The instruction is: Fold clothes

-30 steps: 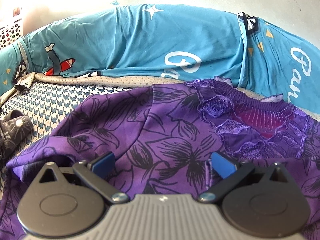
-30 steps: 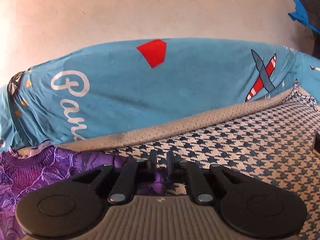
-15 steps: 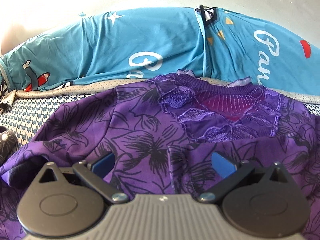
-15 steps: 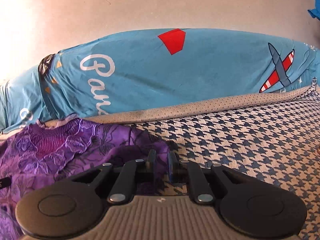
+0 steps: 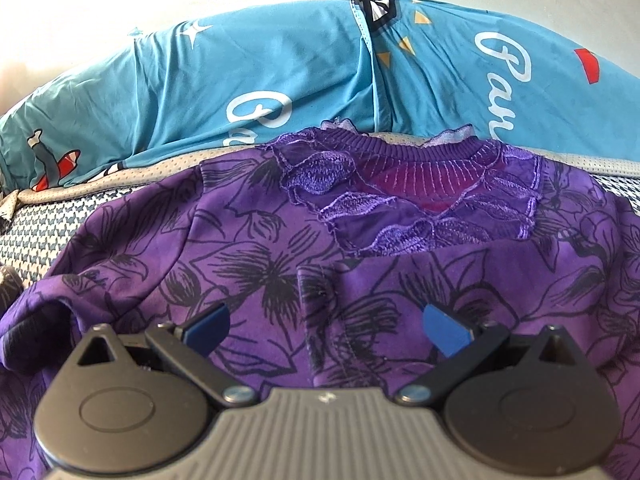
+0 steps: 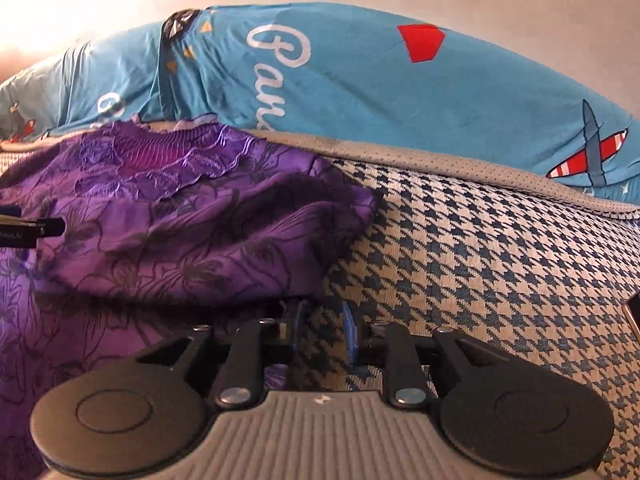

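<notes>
A purple top (image 5: 256,240) with black flower outlines and a lace neckline lies spread on a houndstooth bed cover (image 5: 44,224). My left gripper (image 5: 326,314) hovers open low over its chest, blue pads wide apart with nothing clamped. In the right wrist view the top (image 6: 180,220) has its side folded over onto itself. My right gripper (image 6: 323,308) sits at the fold's lower edge. Its jaws are opening, and a narrow gap shows bed cover (image 6: 480,264) between the pads, with no cloth pinched. The left gripper's tip (image 6: 28,228) shows at the left edge.
Two blue pillows (image 5: 280,72) (image 6: 400,80) with white lettering and plane prints lie along the pale wall behind the top. A grey dotted border (image 6: 440,160) edges the cover. A dark object (image 6: 634,312) shows at the right edge, and another dark item (image 5: 8,284) at the left.
My right gripper, shut on the top's edge before, swept left and drew that side over the garment; its jaws have parted and the cloth is out. The left gripper slid right across the top, still open.
</notes>
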